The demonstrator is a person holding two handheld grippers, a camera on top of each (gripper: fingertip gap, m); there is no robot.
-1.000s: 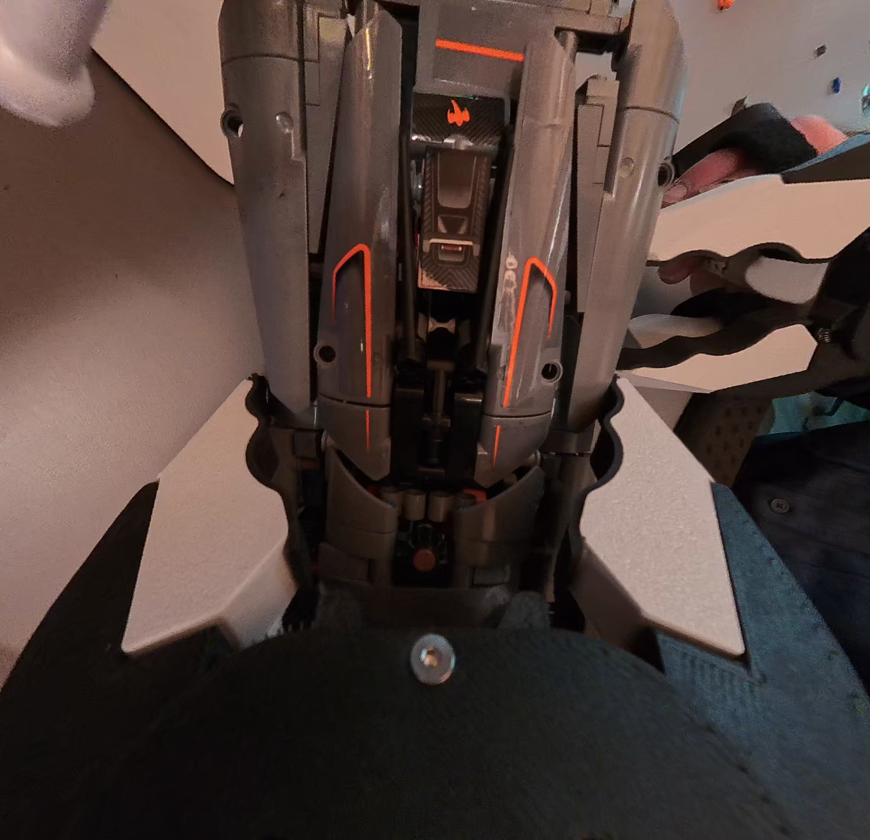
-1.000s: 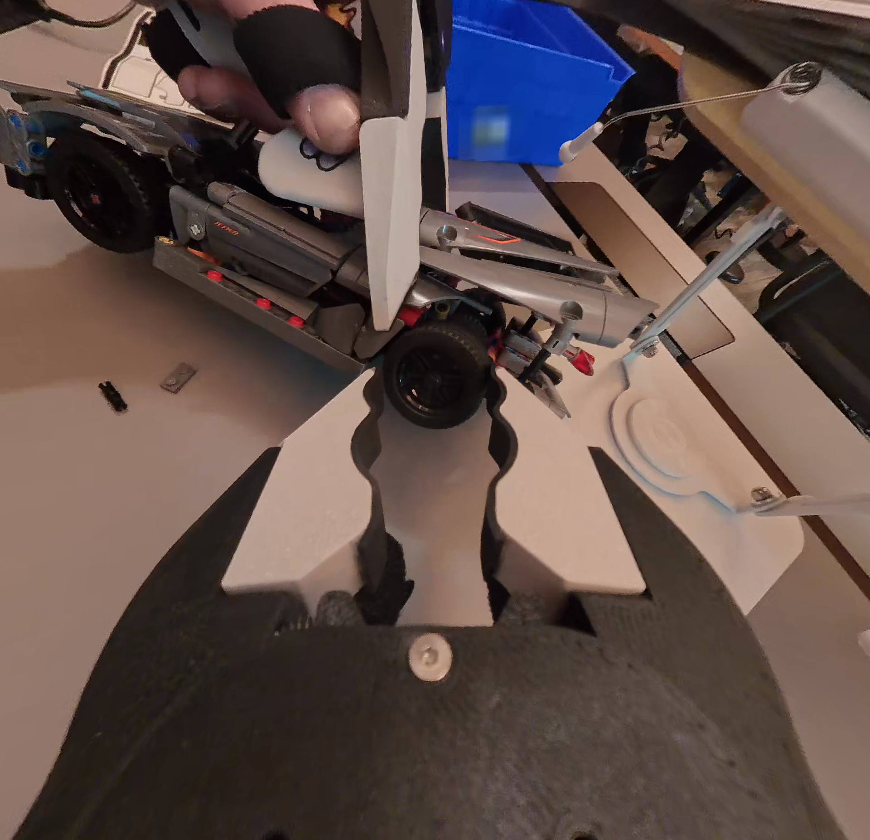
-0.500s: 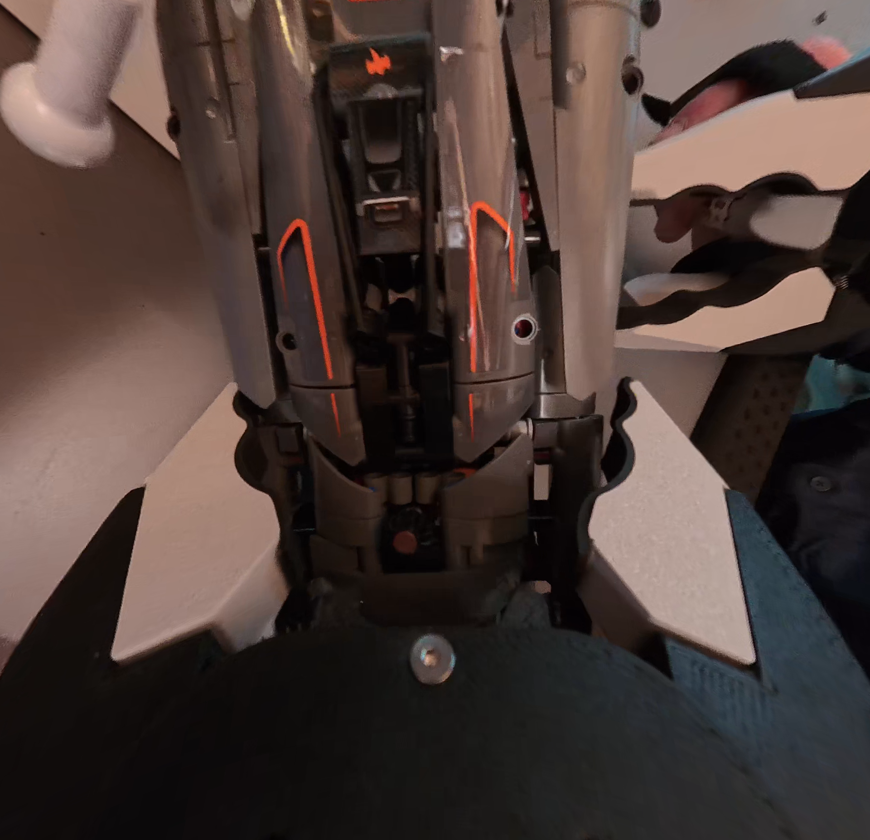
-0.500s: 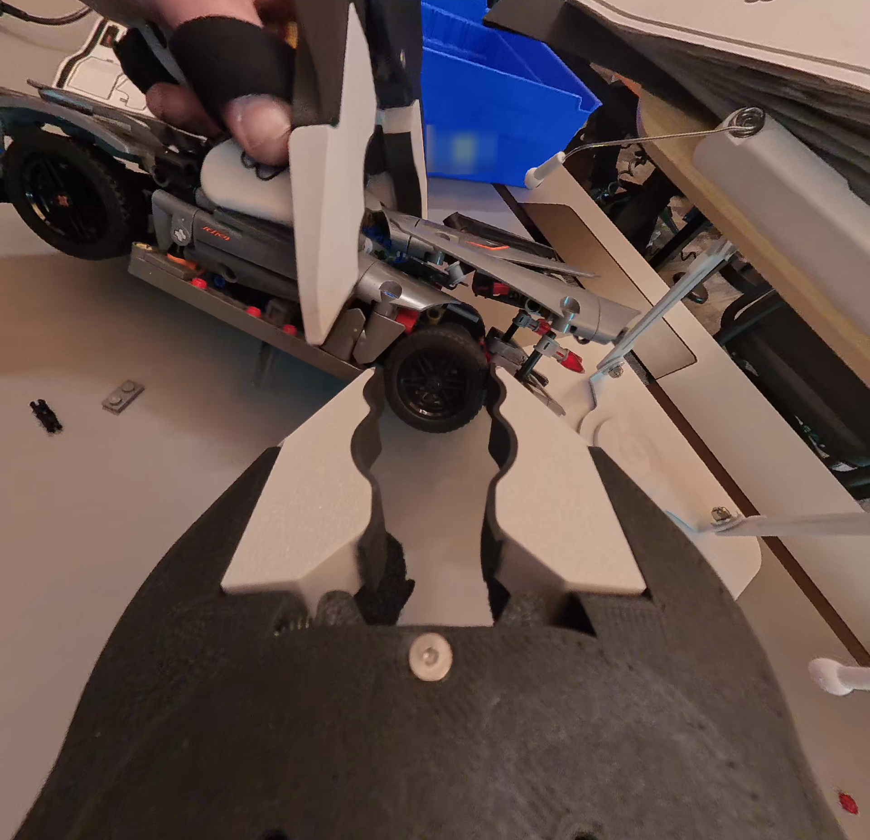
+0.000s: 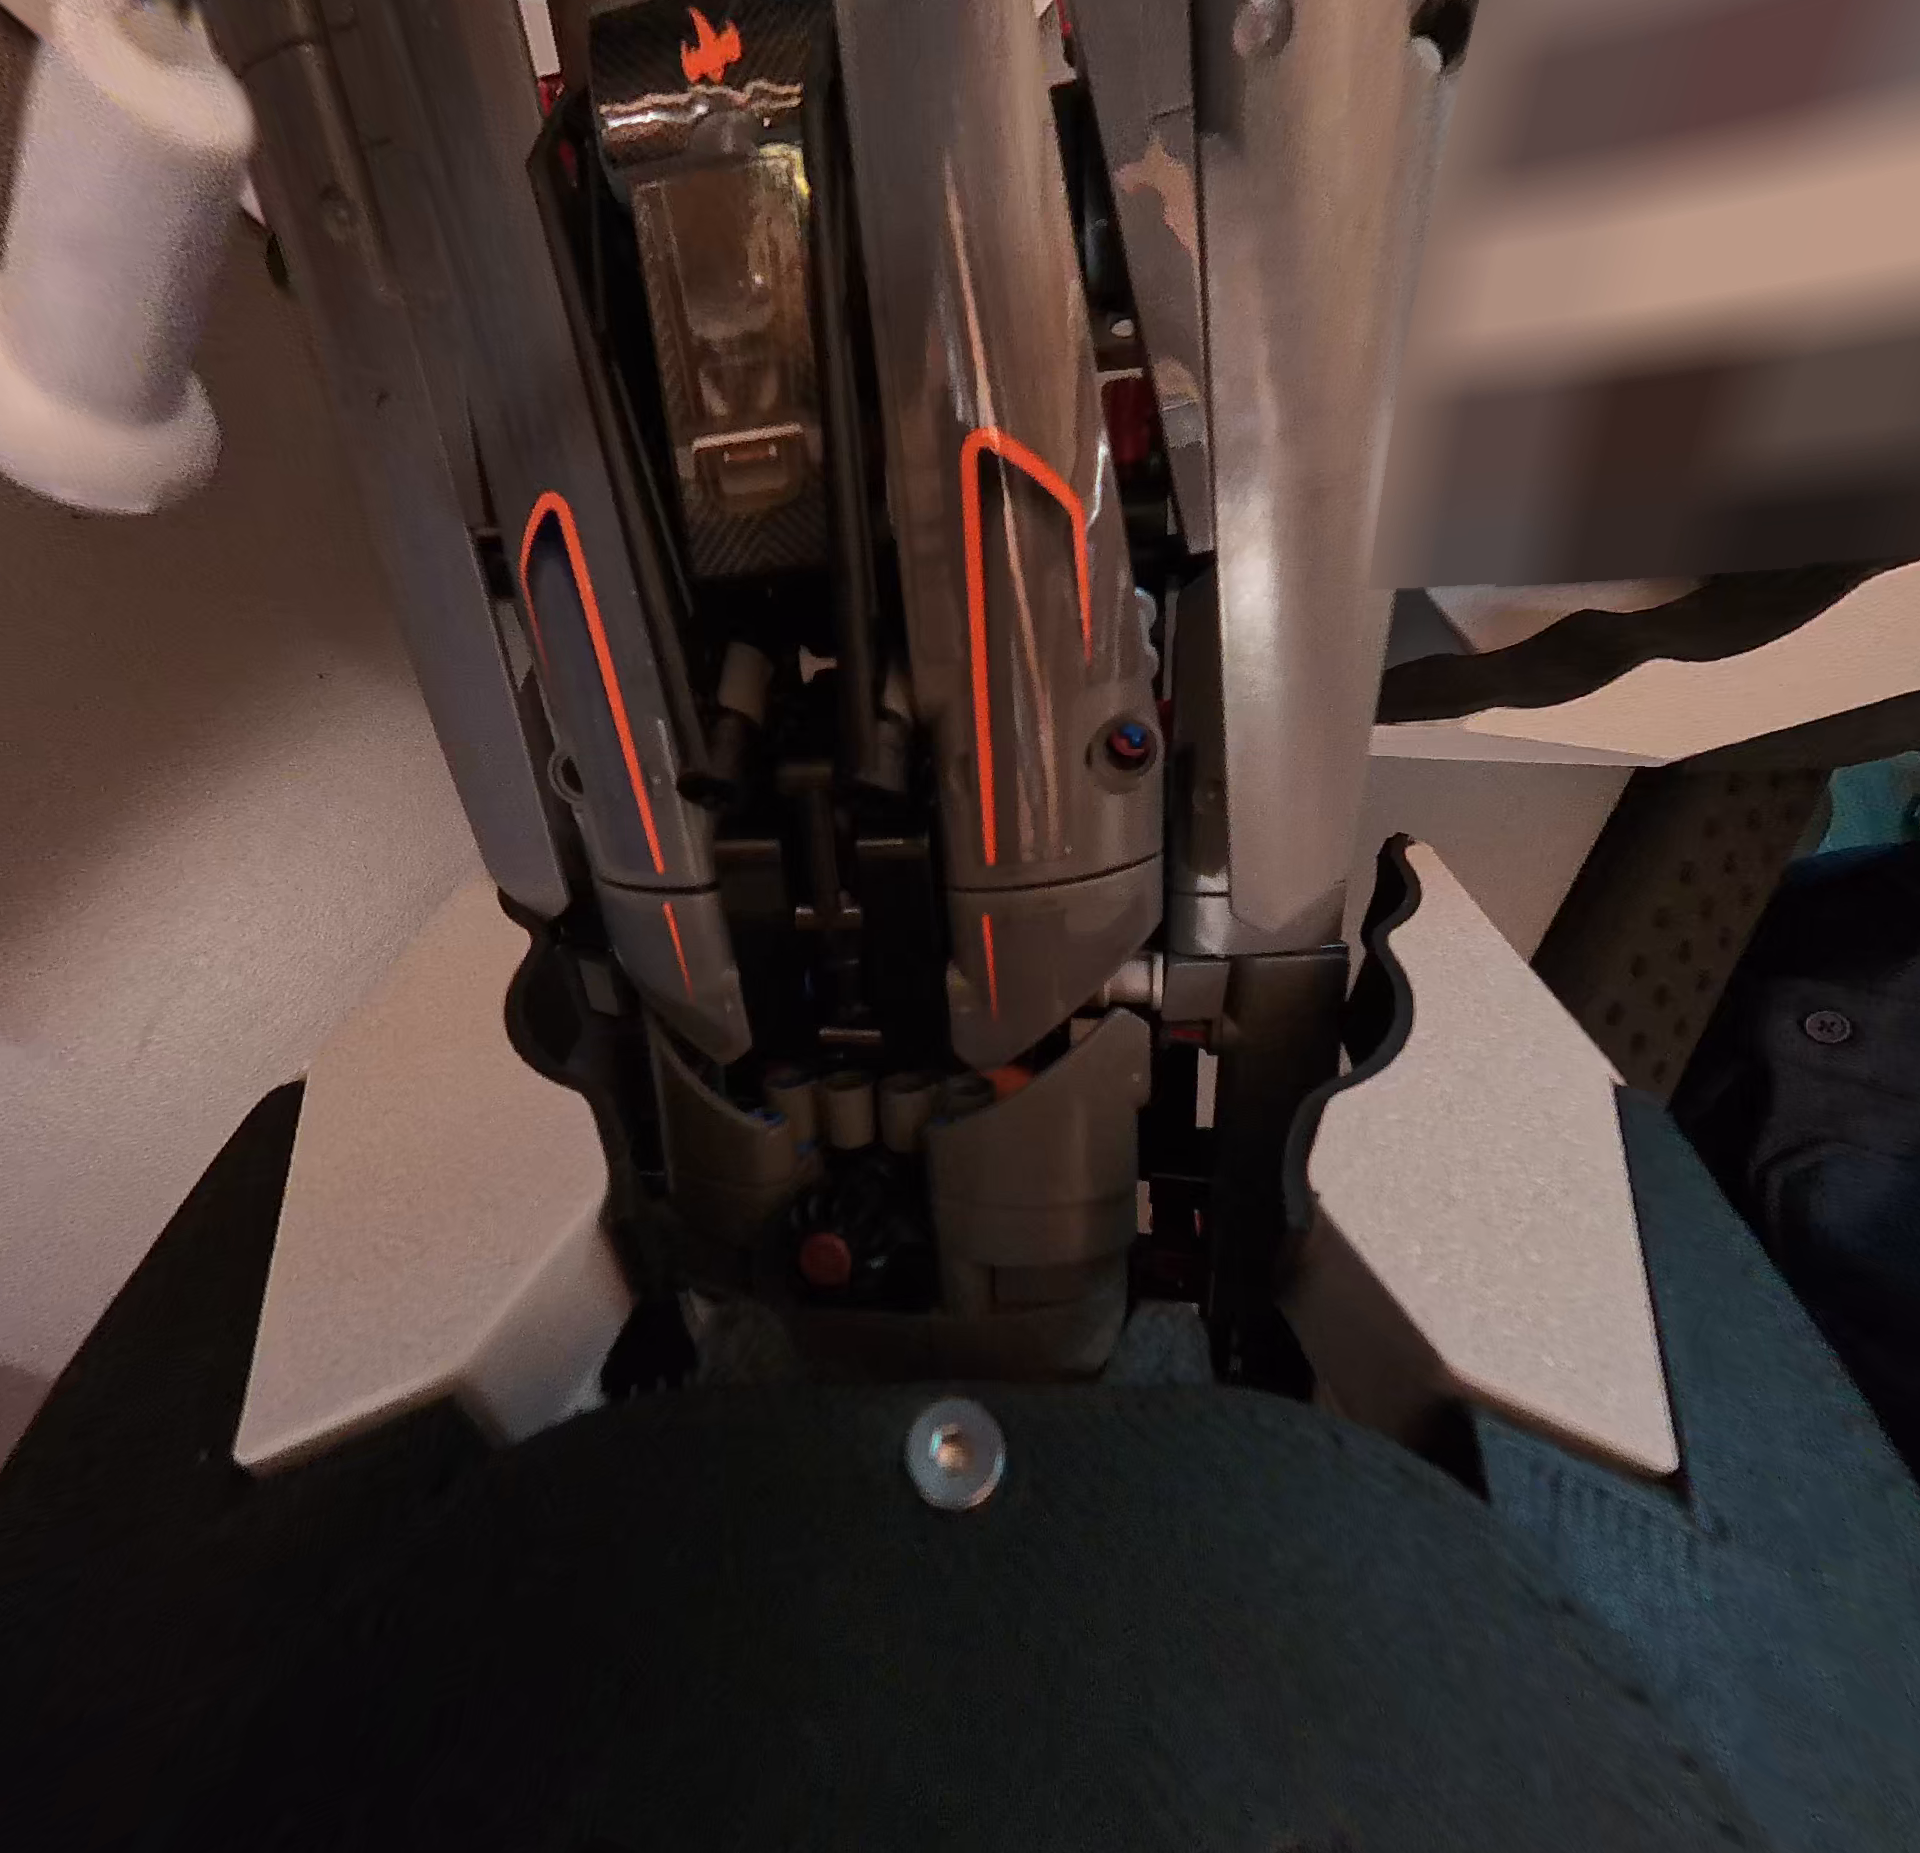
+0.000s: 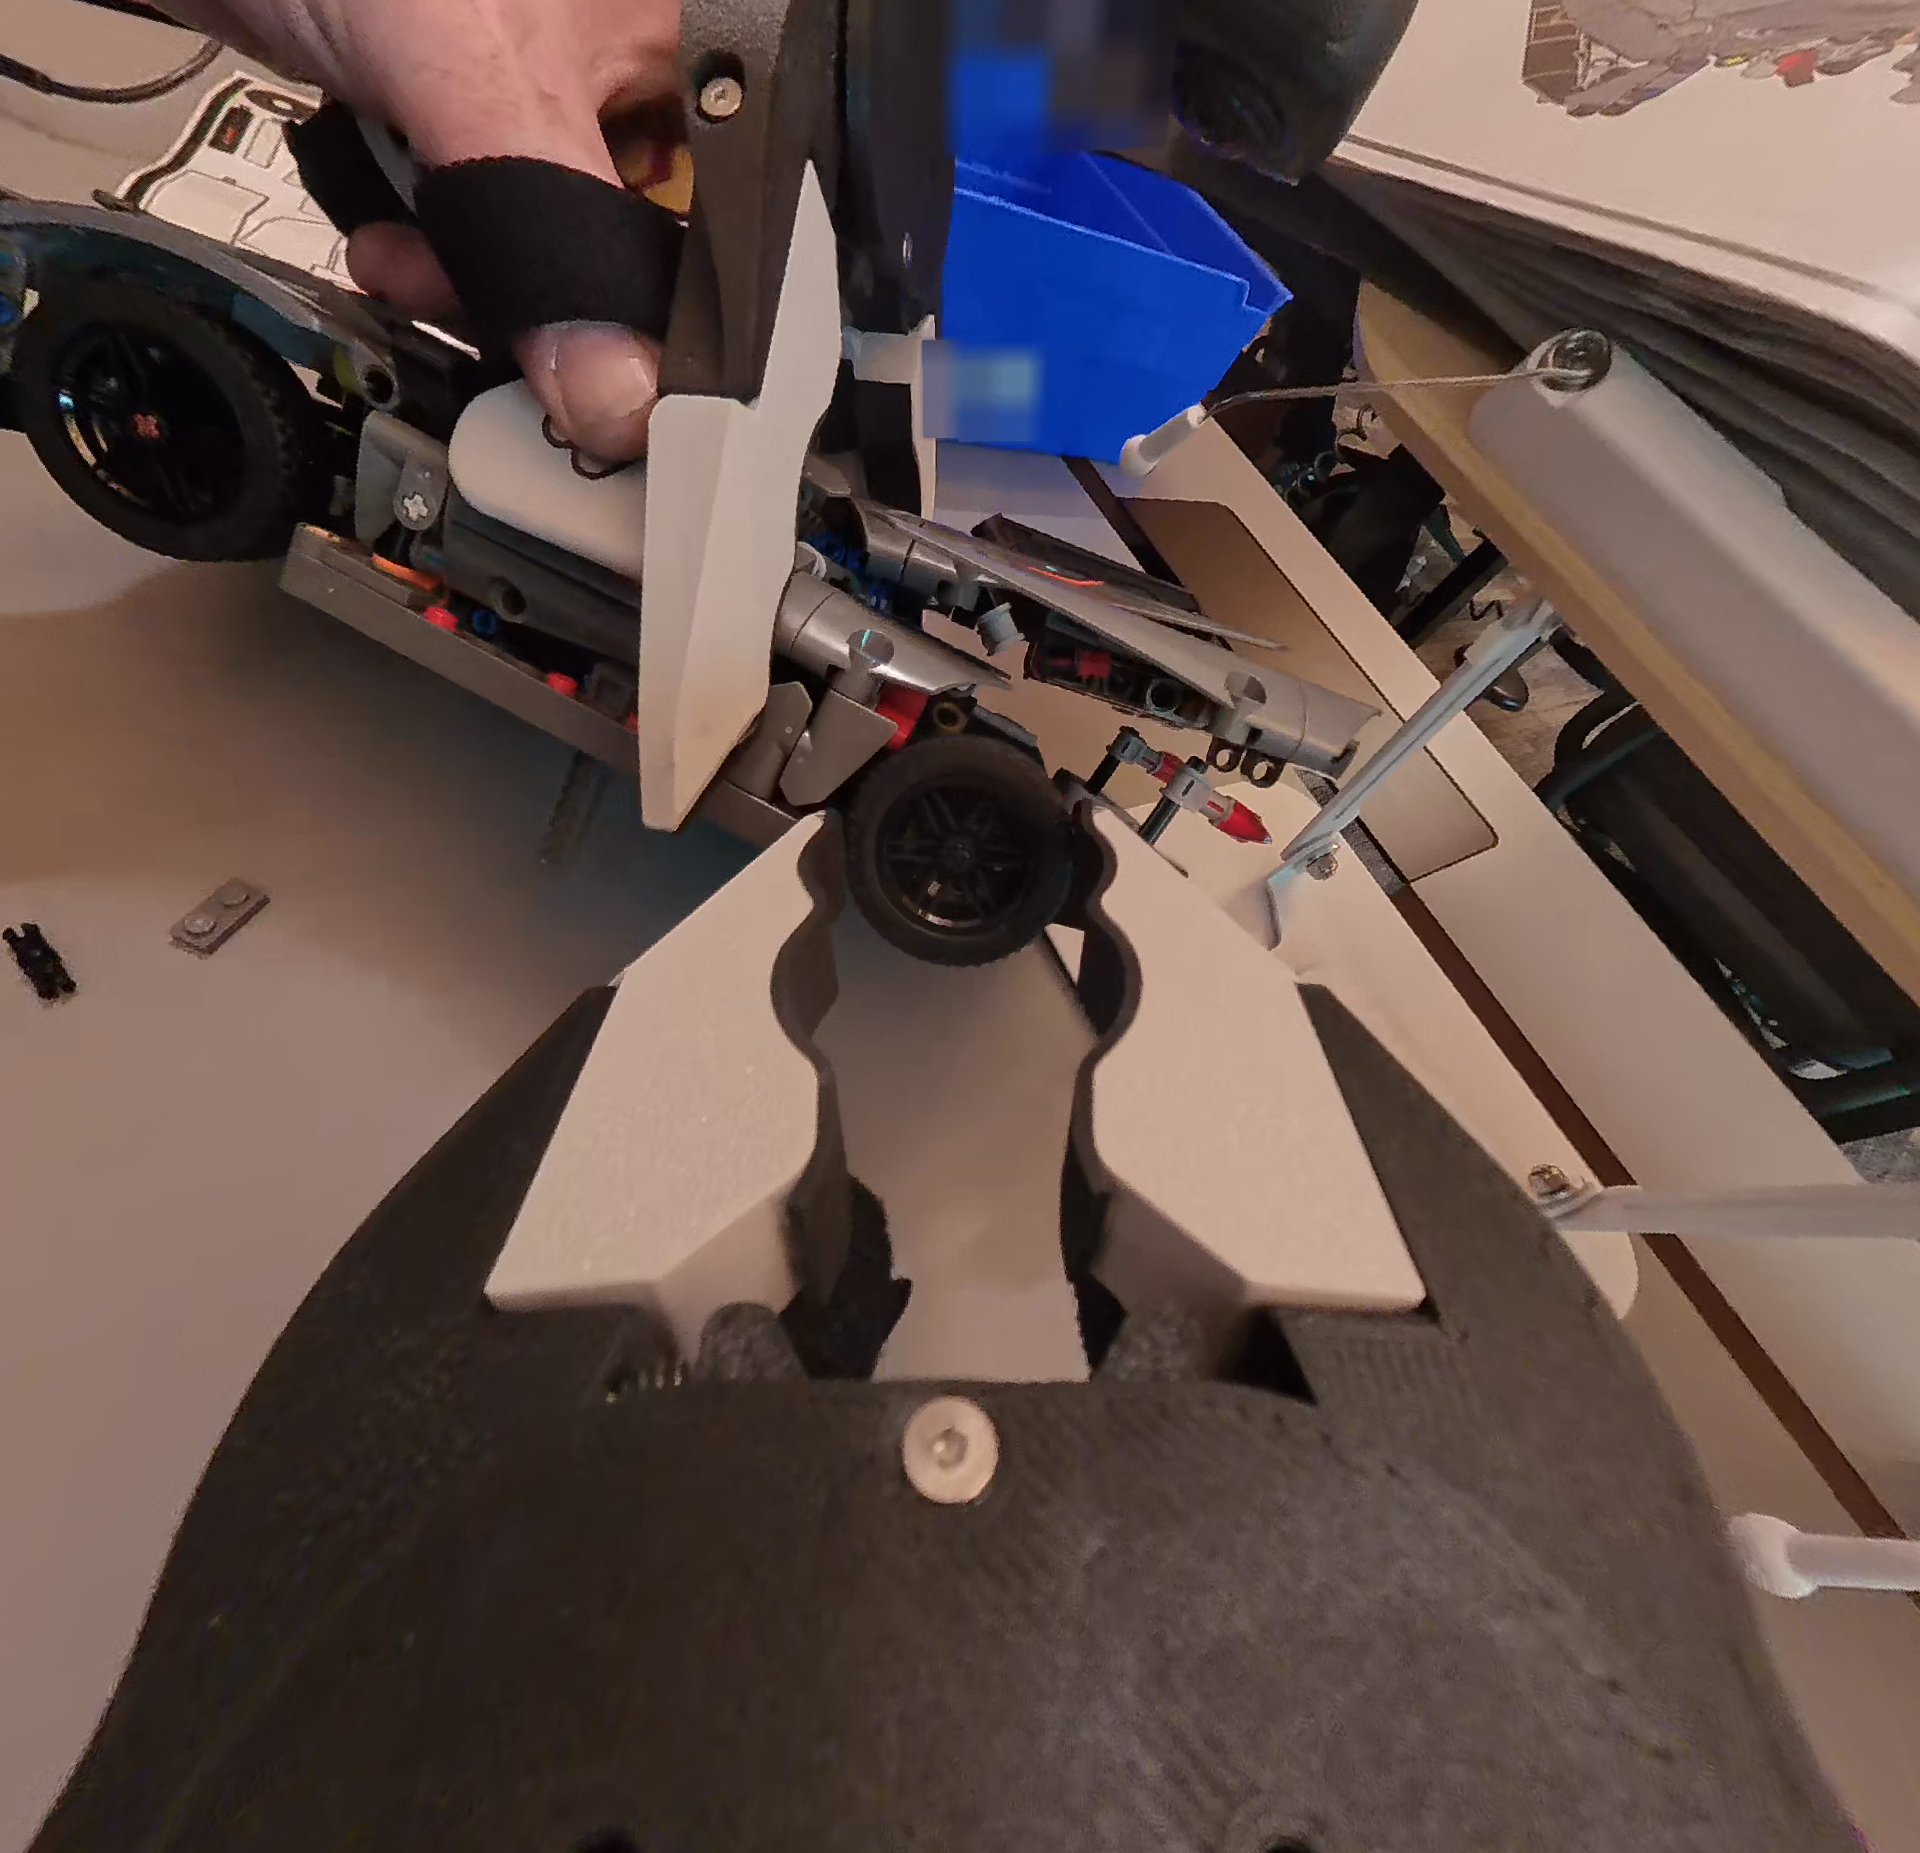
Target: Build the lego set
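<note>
A grey lego car with orange lines (image 5: pixel 997 660) fills the left wrist view, seen lengthwise. My left gripper (image 5: pixel 935 982) is shut across the car's body near one end. In the right wrist view the car (image 6: pixel 499 577) is tilted, with one end off the table. The left gripper's white finger (image 6: pixel 717 577) clamps its side, with a person's hand (image 6: pixel 468 58) above it. My right gripper (image 6: pixel 951 832) is shut on a black wheel (image 6: pixel 956 858) at the car's near end, one fingertip on each side. The right gripper also shows at the right of the left wrist view (image 5: pixel 1621 681).
A blue bin (image 6: pixel 1101 297) stands behind the car. An open instruction booklet (image 6: pixel 1662 89) lies at the upper right. A small grey plate (image 6: pixel 218 915) and a black pin (image 6: pixel 36 962) lie on the table at left. Metal rods (image 6: pixel 1403 754) and the table edge (image 6: pixel 1621 1159) are at right. The small grey plate (image 6: pixel 218 915) sits 12 cm or so from the ends of my left fingers.
The car has tilted and turned about the held wheel. The left gripper and hand have come lower and nearer in the right wrist view. The wheel stays between the right fingertips.
</note>
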